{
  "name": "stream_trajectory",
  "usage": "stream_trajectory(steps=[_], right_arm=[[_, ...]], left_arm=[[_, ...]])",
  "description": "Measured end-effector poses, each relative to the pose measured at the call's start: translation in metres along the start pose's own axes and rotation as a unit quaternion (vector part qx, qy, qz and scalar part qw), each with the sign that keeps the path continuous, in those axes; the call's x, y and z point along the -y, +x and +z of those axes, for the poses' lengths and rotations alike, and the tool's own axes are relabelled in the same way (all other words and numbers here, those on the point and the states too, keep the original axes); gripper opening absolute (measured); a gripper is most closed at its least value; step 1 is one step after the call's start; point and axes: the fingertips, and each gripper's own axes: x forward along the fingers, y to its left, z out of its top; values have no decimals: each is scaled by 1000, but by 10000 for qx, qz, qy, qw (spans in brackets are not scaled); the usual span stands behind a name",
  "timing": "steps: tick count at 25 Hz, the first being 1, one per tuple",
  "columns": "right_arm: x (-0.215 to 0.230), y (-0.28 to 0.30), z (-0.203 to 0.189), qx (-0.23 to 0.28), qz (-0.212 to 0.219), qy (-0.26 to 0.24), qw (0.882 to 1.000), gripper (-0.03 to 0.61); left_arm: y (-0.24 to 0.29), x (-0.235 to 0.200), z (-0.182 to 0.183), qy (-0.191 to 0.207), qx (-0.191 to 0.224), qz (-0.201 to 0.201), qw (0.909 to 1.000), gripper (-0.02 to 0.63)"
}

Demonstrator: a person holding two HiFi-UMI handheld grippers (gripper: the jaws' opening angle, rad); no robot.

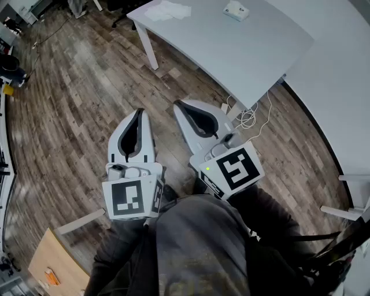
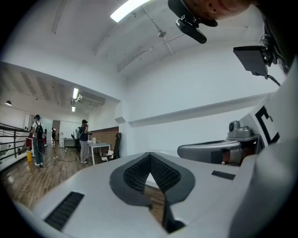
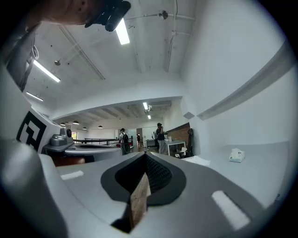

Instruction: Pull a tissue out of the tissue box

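The white tissue box [image 1: 236, 10] stands on the white table [image 1: 248, 52] at the far side of the head view, with loose white tissues [image 1: 167, 10] lying to its left. In the right gripper view the box [image 3: 236, 155] is small and far off to the right on the tabletop. Both grippers hang low over the wooden floor in front of the person's lap, well short of the table. My left gripper [image 1: 137, 113] [image 2: 150, 155] is shut with nothing in it. Beside it, my right gripper [image 1: 178, 105] [image 3: 145, 155] is also shut and empty.
White cables [image 1: 250, 117] dangle by the table's near corner. A light wooden piece of furniture [image 1: 52, 267] sits at the lower left and a chair frame [image 1: 347, 214] at the right. People [image 2: 84, 139] stand far off in the room near another table.
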Motion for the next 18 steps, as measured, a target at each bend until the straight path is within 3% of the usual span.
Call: stream_trajectory(steps=[8, 14, 18], right_arm=[[38, 28, -14, -35, 248, 313, 9992, 3], [84, 75, -12, 50, -182, 233, 9995, 3], [125, 128, -16, 113, -689, 140, 9975, 3]], left_arm=[[45, -3, -21, -116, -165, 182, 9996, 0], [108, -33, -25, -166, -156, -3, 9997, 0], [174, -68, -29, -247, -59, -365, 9990, 0]])
